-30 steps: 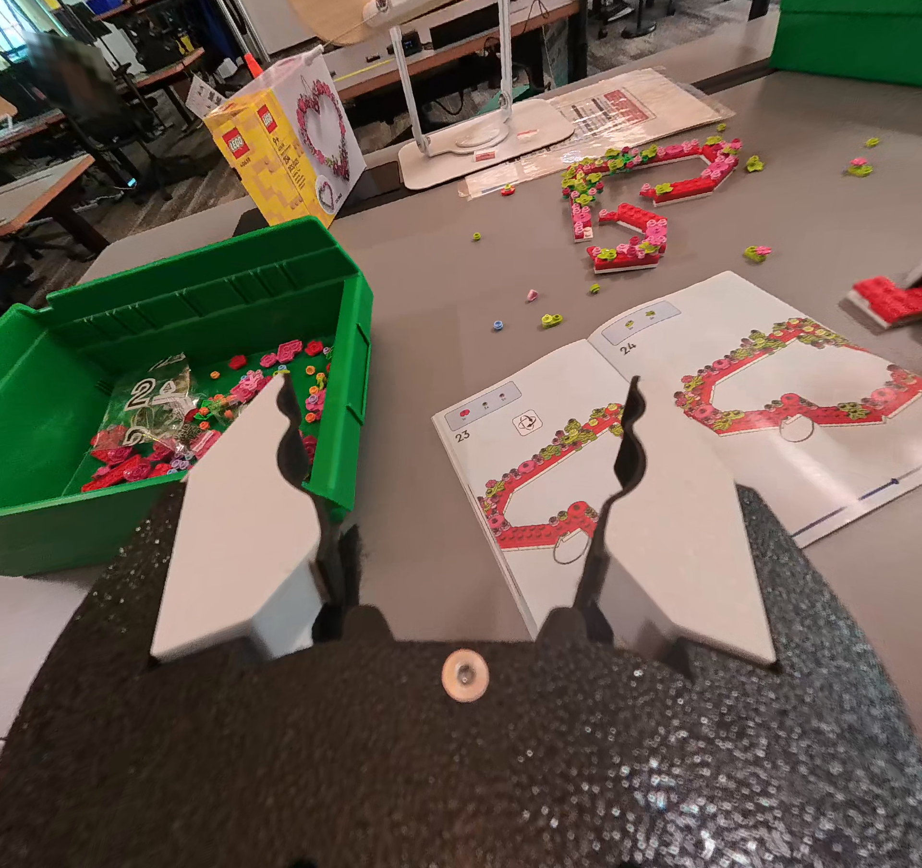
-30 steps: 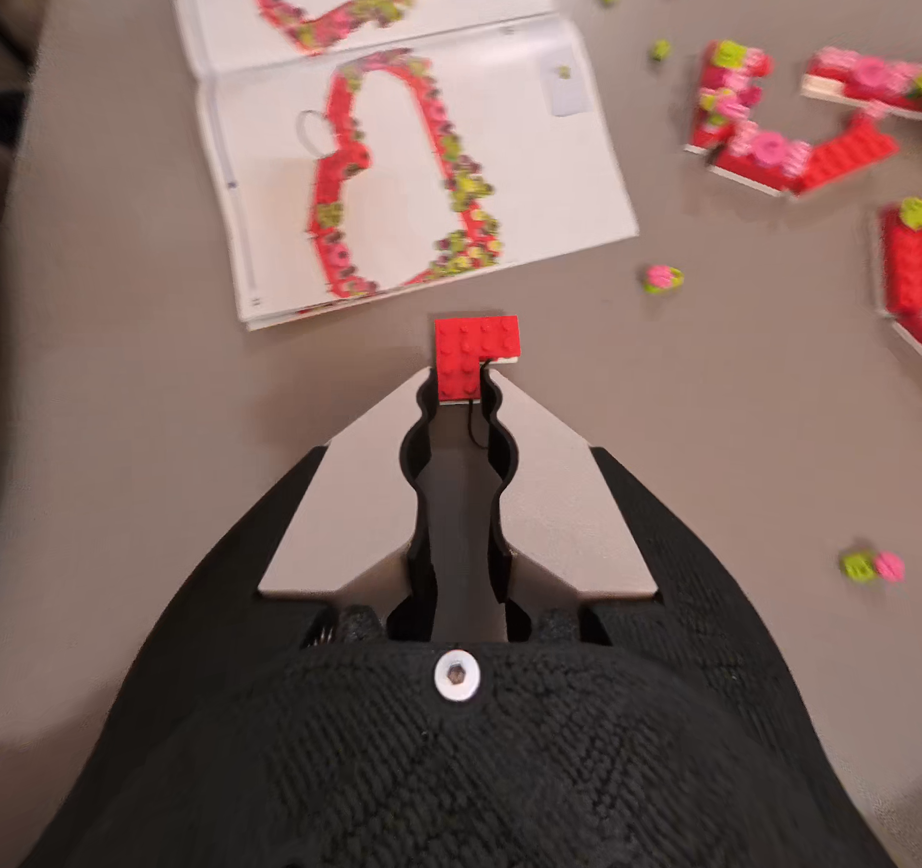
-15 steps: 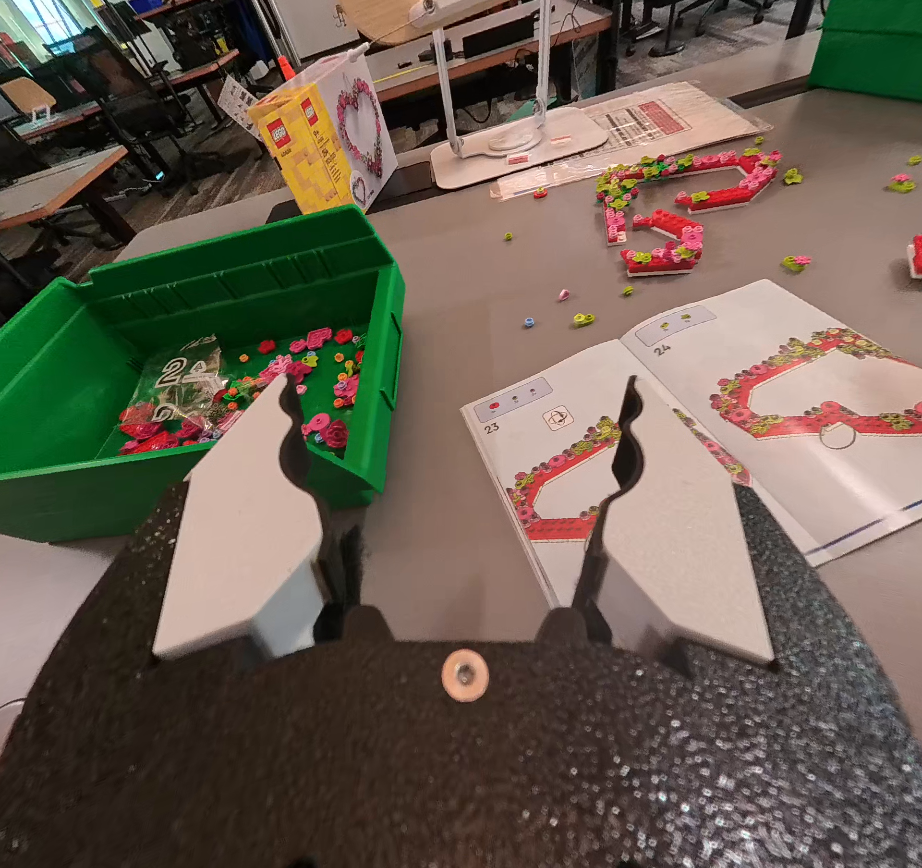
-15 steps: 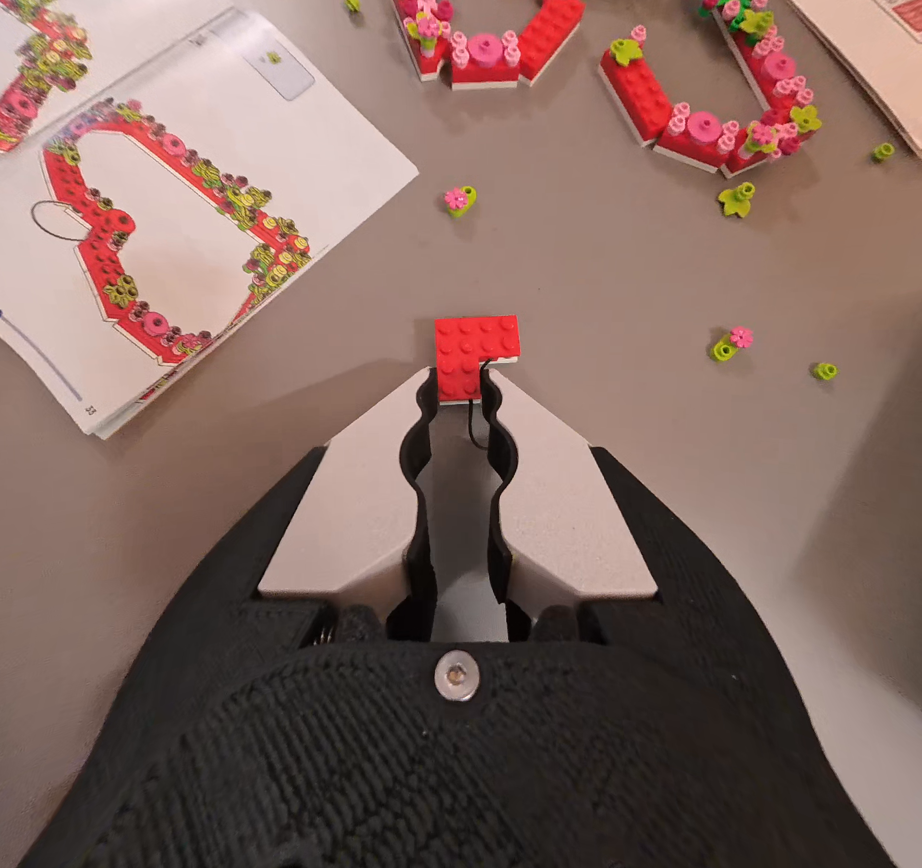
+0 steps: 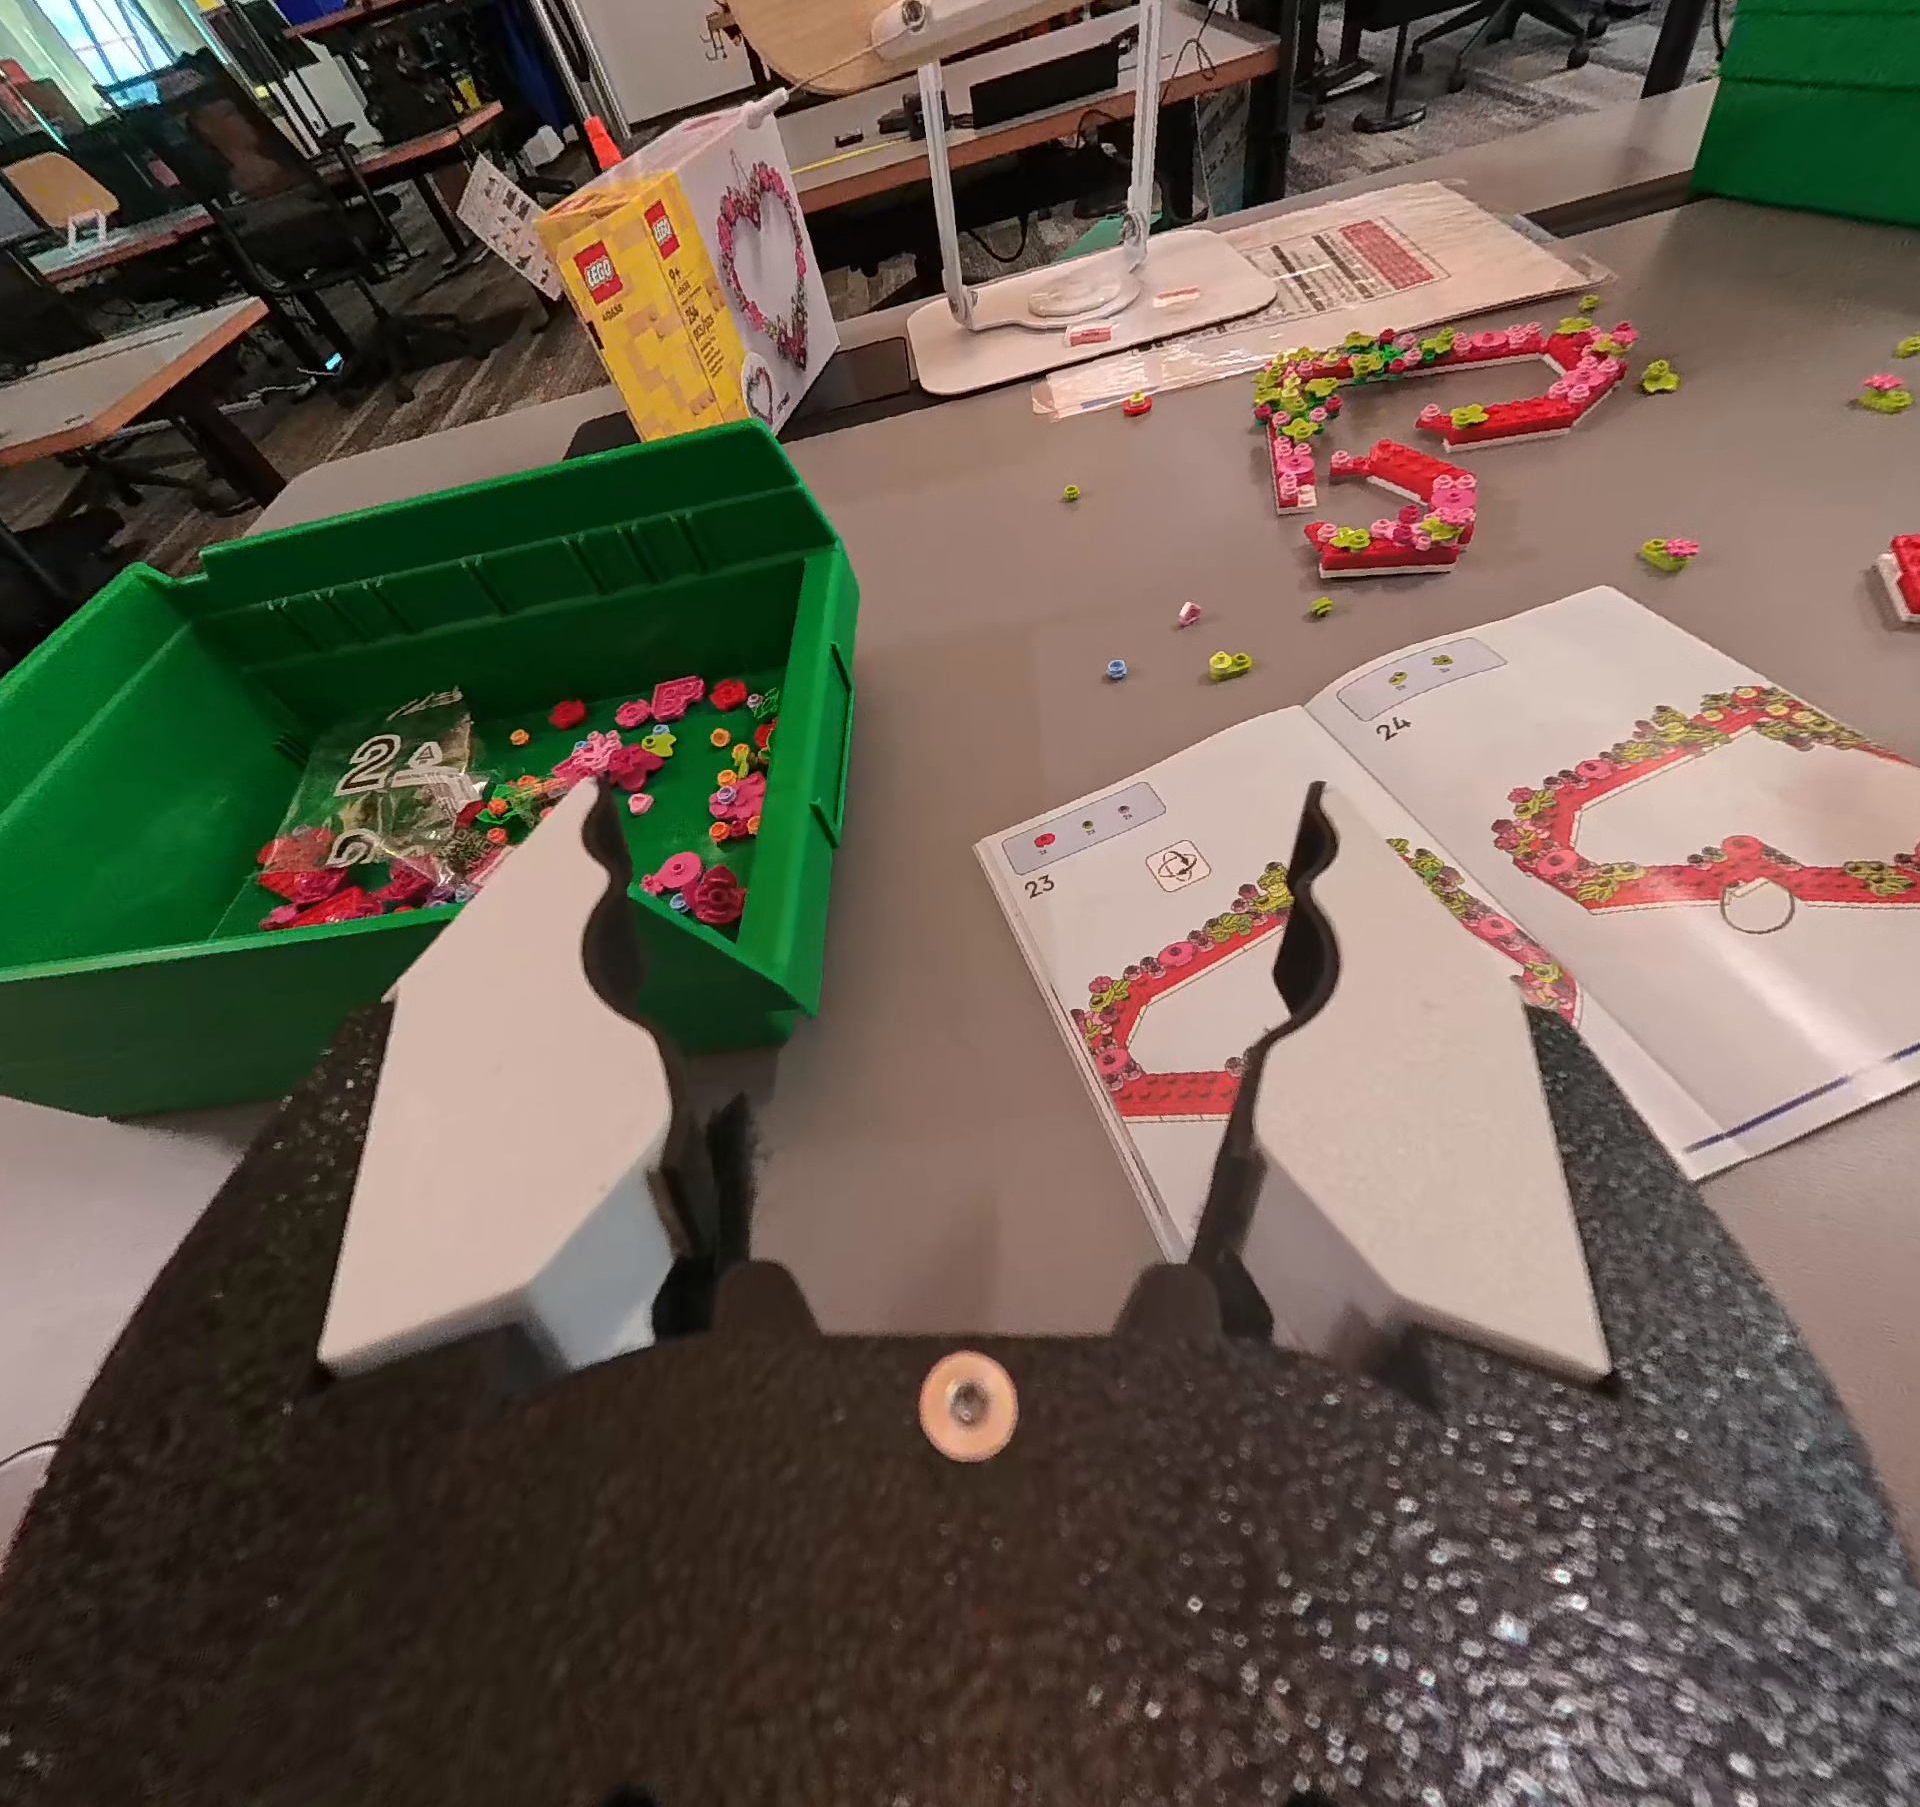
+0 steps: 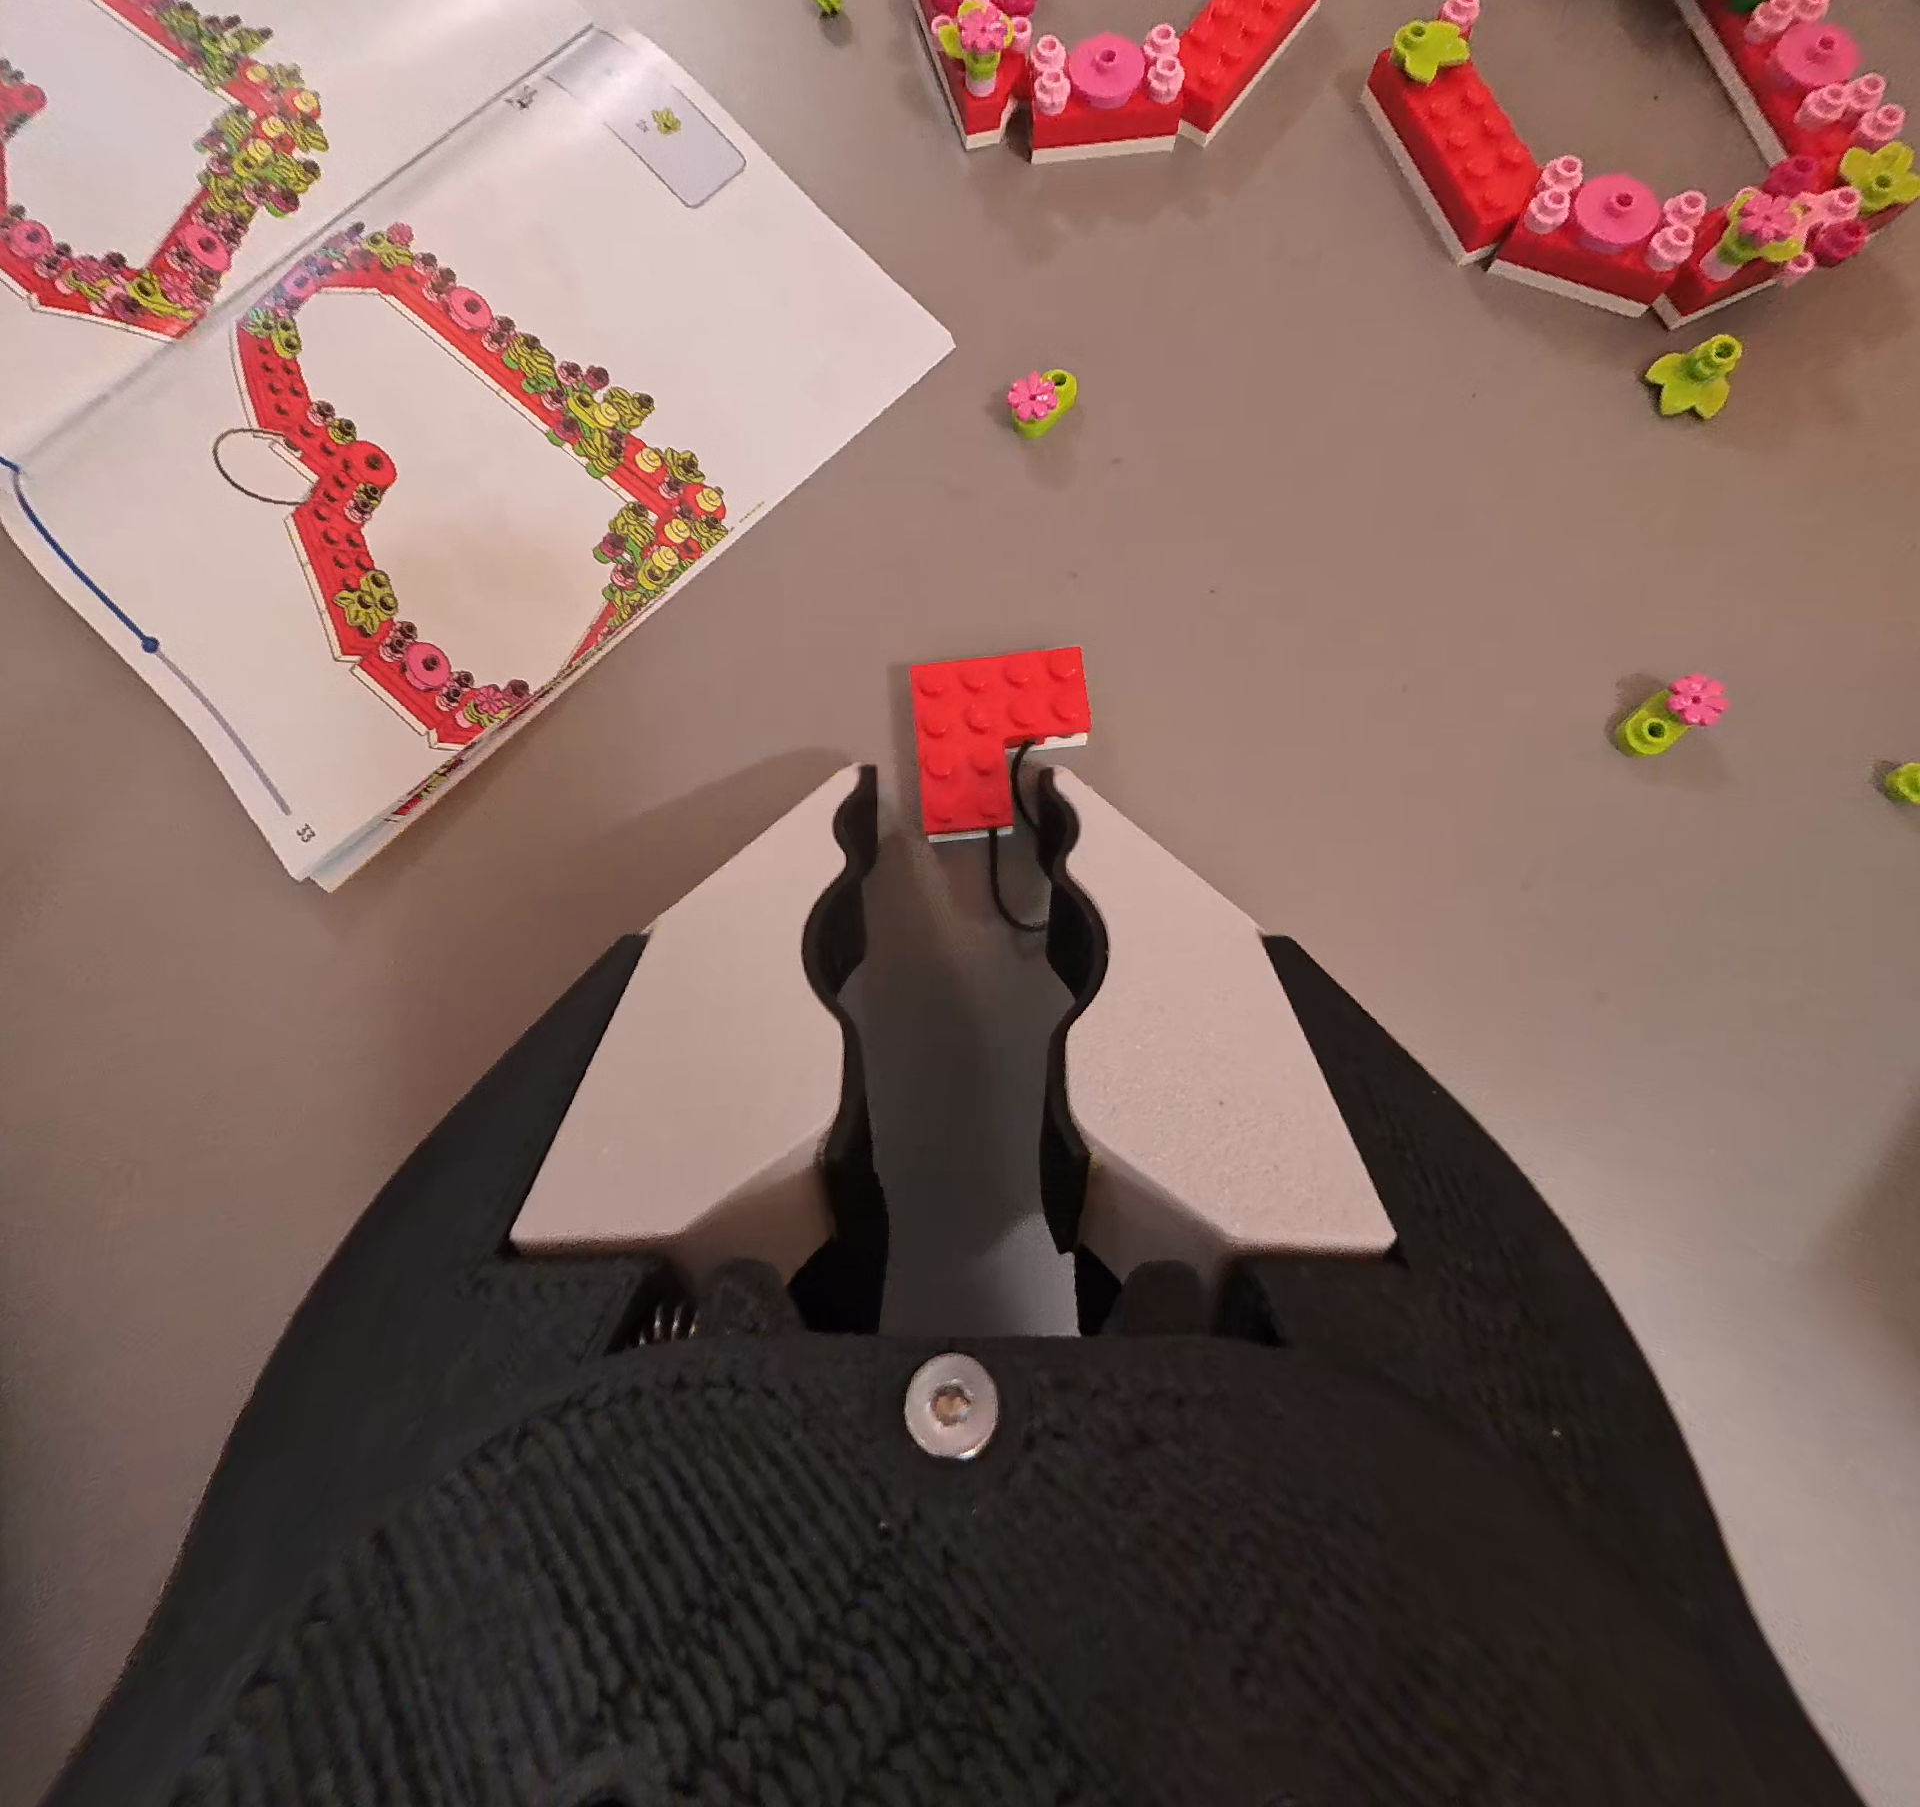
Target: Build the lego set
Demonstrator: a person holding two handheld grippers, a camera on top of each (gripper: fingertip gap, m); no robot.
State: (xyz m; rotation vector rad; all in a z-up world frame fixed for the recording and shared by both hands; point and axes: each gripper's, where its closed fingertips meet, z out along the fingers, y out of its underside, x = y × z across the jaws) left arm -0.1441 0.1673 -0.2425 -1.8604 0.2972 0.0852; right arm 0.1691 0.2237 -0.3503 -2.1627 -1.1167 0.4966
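My right gripper (image 6: 956,783) is open just behind a red L-shaped plate (image 6: 987,718) with a thin black loop, which lies on the grey table with its stem between the fingertips. The same plate shows at the right edge of the left wrist view (image 5: 1907,585). Two red heart sections with pink and green flowers (image 6: 1101,84) (image 6: 1621,209) lie beyond it. The open instruction booklet (image 6: 520,230) lies to the left. My left gripper (image 5: 956,796) is open and empty above the table, between the green bin (image 5: 520,552) and the booklet (image 5: 1662,1030).
The bin holds loose pink and red pieces and a plastic bag (image 5: 395,781). A yellow set box (image 5: 665,303) and a white lamp base (image 5: 1091,303) stand at the back. Small flower pieces (image 6: 1039,401) (image 6: 1668,713) are scattered on the table.
My right gripper carried the red L-shaped plate from the booklet's edge toward the heart sections, then opened; the plate now rests on the table. The left view shifted slightly.
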